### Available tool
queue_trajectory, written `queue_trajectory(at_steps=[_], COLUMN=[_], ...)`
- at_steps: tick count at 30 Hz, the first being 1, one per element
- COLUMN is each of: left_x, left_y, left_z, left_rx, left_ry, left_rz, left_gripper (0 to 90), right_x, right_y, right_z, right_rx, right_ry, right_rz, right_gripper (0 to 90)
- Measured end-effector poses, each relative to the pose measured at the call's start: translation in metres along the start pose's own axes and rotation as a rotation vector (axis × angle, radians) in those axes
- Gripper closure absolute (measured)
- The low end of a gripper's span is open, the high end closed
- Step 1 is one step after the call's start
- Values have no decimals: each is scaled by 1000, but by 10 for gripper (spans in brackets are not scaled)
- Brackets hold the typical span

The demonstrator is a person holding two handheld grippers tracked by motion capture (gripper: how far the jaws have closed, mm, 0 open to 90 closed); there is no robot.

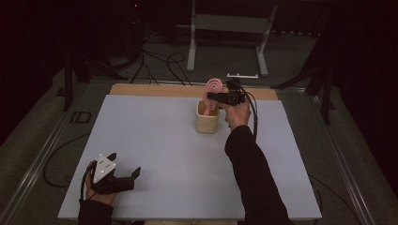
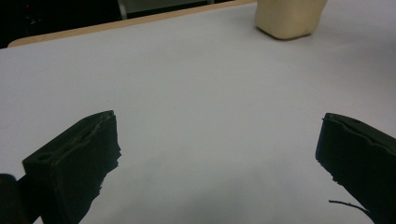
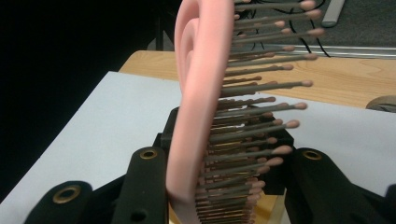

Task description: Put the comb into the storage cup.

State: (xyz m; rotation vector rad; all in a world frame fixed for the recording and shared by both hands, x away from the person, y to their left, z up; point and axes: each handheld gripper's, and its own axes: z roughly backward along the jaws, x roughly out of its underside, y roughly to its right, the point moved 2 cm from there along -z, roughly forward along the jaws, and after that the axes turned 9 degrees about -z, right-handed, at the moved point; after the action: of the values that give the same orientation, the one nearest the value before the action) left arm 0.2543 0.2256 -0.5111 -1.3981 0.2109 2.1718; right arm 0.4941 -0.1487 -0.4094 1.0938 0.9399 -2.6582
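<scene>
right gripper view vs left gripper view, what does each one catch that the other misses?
Right gripper view alone: the pink hairbrush seen edge-on between the right claw jaws, its rows of bristles with rounded tips pointing right, plus the wooden table edge and cables on the floor behind.

Left gripper view alone: the left claw with jaws spread wide and nothing between them, and the base of the beige cup farther off.

Both: the pale grey table mat.
</scene>
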Motion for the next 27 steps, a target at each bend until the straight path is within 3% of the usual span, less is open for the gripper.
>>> queue_trajectory(at_steps=[27], left_x=[0], left_y=[0], left_z=[0], left_rx=[-1], left_ry=[-3], left_rz=[-3], left_gripper=[3], right_x=[-2], right_y=[11], right_z=[0], right_rx=[29], right_ry=[-2], right_rz=[-5], right_gripper=[624])
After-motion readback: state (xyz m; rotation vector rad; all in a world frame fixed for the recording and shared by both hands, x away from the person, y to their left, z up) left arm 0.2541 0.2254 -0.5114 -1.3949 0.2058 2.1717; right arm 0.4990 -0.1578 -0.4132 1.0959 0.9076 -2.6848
